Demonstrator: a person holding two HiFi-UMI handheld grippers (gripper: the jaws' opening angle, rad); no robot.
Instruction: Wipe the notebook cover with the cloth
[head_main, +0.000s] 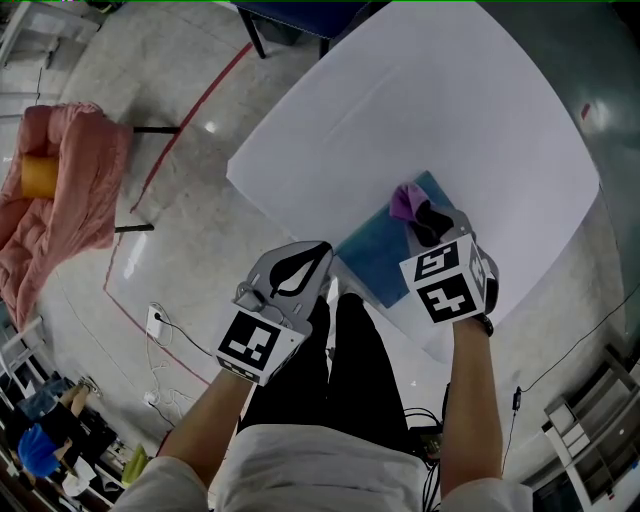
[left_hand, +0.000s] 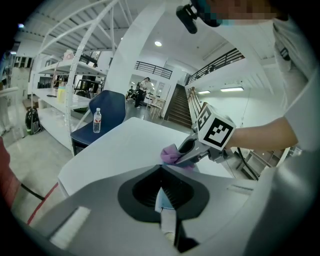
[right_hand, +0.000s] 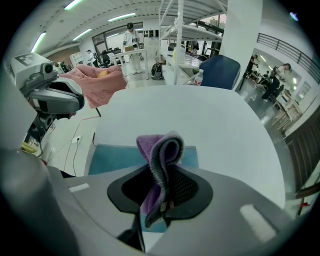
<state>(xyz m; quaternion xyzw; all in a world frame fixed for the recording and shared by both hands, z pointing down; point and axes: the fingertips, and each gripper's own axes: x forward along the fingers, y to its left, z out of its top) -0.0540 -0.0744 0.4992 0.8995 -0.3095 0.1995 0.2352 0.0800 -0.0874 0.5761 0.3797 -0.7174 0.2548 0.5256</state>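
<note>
Jaws of R gripper (head_main: 428, 222) clamped on folded purple cloth (right_hand: 159, 165) at far edge of teal notebook (head_main: 372, 258) near front of white tabletop (head_main: 420, 100), L gripper (head_main: 312, 258) jaws closed together w/ nothing between, off the tabletop edge; wipe looks barely begun, so next: press cloth flat & sweep across cover.

The notebook (head_main: 372, 258) lies on the table (head_main: 420, 110) near its front edge — cloth (head_main: 404, 201) over it, left gripper (head_main: 318, 255) leftward.
</note>
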